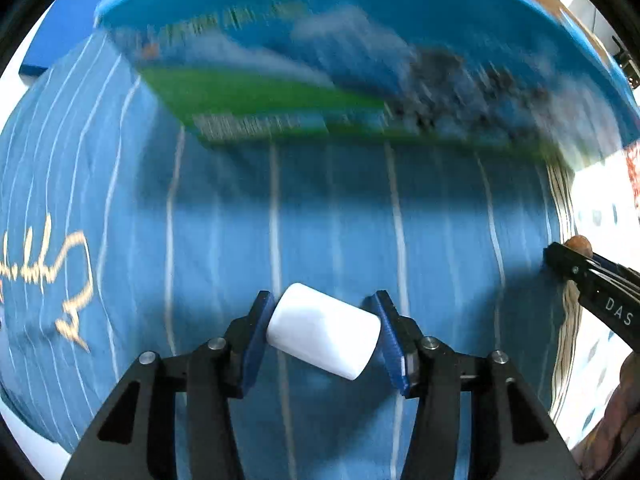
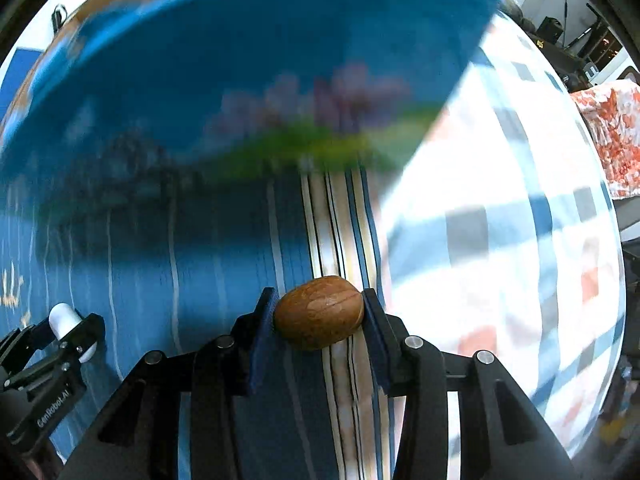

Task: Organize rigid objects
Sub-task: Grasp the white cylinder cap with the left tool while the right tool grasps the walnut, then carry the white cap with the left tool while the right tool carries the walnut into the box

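Nearest the left wrist camera, the left gripper [image 1: 324, 330] has its blue pads closed partway on a white cylinder [image 1: 323, 336], which lies tilted across the gap with one flat end against the left pad and the other end at the right pad. Under it spreads a blue striped cloth [image 1: 224, 240] with pale lines and a gold embroidered script at its left side. At the right edge of this view the tip of the right gripper [image 1: 576, 264] shows, with a bit of brown at it.

In the right wrist view, the right gripper [image 2: 319, 314] is clamped on a brown wooden egg [image 2: 319, 313], pads pressing both of its ends. It hangs over the cloth's banded cream and dark border, beside a checked sheet [image 2: 500, 240] on the right. The left gripper [image 2: 72, 330] appears low on the left with the white cylinder [image 2: 64, 320] in it.

Farther off, blurred in both views, lies a blue printed tray or box [image 1: 360, 40] with a green band and a raised blue rim; its exact kind I cannot tell.
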Demonstrator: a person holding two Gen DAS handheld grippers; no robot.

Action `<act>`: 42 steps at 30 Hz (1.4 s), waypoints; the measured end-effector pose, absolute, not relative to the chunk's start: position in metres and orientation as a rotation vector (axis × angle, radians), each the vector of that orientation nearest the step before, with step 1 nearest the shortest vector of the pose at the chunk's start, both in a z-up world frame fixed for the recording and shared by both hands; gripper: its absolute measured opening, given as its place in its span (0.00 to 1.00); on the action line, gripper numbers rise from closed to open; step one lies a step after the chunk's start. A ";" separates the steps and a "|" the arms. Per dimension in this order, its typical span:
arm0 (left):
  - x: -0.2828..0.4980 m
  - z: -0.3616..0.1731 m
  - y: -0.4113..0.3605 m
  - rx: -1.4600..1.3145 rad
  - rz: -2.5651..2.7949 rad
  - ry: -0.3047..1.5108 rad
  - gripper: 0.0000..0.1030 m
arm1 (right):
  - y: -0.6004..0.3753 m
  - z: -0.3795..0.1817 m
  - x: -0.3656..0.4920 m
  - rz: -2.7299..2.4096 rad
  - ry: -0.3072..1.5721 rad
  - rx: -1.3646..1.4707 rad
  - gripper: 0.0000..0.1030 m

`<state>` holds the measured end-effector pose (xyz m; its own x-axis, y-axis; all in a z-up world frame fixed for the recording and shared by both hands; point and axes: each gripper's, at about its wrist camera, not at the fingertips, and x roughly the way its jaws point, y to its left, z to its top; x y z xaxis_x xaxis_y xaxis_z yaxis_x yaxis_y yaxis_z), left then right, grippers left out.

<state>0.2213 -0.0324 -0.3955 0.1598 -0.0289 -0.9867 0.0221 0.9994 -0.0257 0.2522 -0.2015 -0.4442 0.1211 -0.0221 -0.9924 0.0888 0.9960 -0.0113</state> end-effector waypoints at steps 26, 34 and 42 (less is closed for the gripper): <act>0.160 -0.407 -0.047 -0.029 0.012 1.457 0.47 | -0.166 -0.466 0.199 -0.080 1.522 -0.043 0.43; 0.154 -0.388 -0.051 -0.054 -0.010 1.455 0.46 | -0.164 -0.452 0.197 -0.056 1.525 0.008 0.43; 0.177 -0.293 -0.053 -0.122 -0.092 1.318 0.46 | -0.171 -0.374 0.211 0.018 1.411 0.100 0.43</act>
